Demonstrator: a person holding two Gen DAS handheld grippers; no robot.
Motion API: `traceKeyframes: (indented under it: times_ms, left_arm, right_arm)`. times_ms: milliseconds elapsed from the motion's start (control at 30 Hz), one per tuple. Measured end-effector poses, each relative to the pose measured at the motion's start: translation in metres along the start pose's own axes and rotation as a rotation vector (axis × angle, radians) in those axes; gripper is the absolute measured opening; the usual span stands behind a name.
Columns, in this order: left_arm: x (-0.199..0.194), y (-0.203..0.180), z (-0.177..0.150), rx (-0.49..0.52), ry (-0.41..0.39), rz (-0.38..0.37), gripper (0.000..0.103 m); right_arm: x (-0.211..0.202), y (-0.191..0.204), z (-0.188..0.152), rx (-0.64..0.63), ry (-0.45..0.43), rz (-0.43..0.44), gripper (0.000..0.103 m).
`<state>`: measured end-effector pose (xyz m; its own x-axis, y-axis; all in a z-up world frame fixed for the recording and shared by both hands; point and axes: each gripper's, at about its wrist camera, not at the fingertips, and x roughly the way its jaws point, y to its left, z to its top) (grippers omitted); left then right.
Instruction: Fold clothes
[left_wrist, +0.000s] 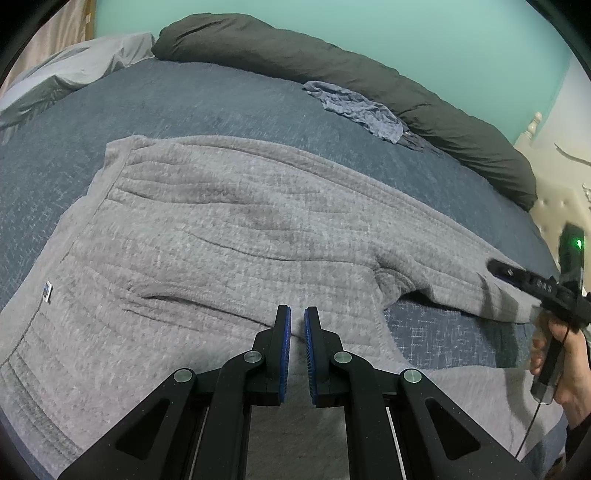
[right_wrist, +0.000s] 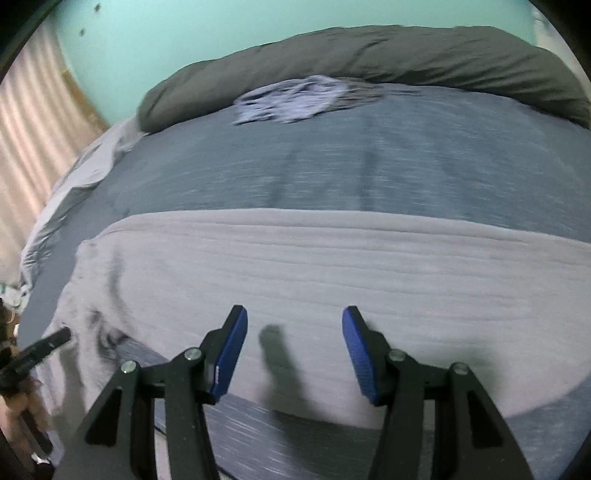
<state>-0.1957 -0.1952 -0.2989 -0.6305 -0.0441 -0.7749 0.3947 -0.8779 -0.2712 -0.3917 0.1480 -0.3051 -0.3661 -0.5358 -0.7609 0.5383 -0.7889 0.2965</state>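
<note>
Grey fleece trousers (left_wrist: 229, 236) lie spread flat on the blue bedspread (left_wrist: 184, 99), with the waistband and a small blue label at the left and a leg running off to the right. My left gripper (left_wrist: 297, 314) hovers over the crotch seam with its blue pads nearly together and nothing visibly pinched. My right gripper (right_wrist: 295, 317) stands open above the trouser leg (right_wrist: 332, 266), casting a shadow on it, with nothing between its pads. The left wrist view shows the right gripper (left_wrist: 517, 275) at the far right, held by a hand over the leg's end. The right wrist view is blurred.
A dark grey rolled duvet (left_wrist: 332, 70) lies along the far side of the bed. A crumpled blue cloth (left_wrist: 358, 107) sits in front of it. Light grey bedding (left_wrist: 74, 70) is bunched at the back left. A padded headboard (left_wrist: 554, 206) stands to the right.
</note>
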Motion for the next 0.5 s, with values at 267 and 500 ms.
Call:
traceKeyframes:
  times_ms: [267,500]
  left_arm:
    - [0.008,0.011,-0.008,-0.007,0.055,-0.001,0.008]
    - [0.004,0.020,-0.011,-0.023,0.061,-0.014,0.008]
  right_arm:
    - [0.056,0.087,0.020,-0.116,0.066,0.067,0.054]
    - [0.088,0.122,0.009,-0.227,0.153,-0.097,0.047]
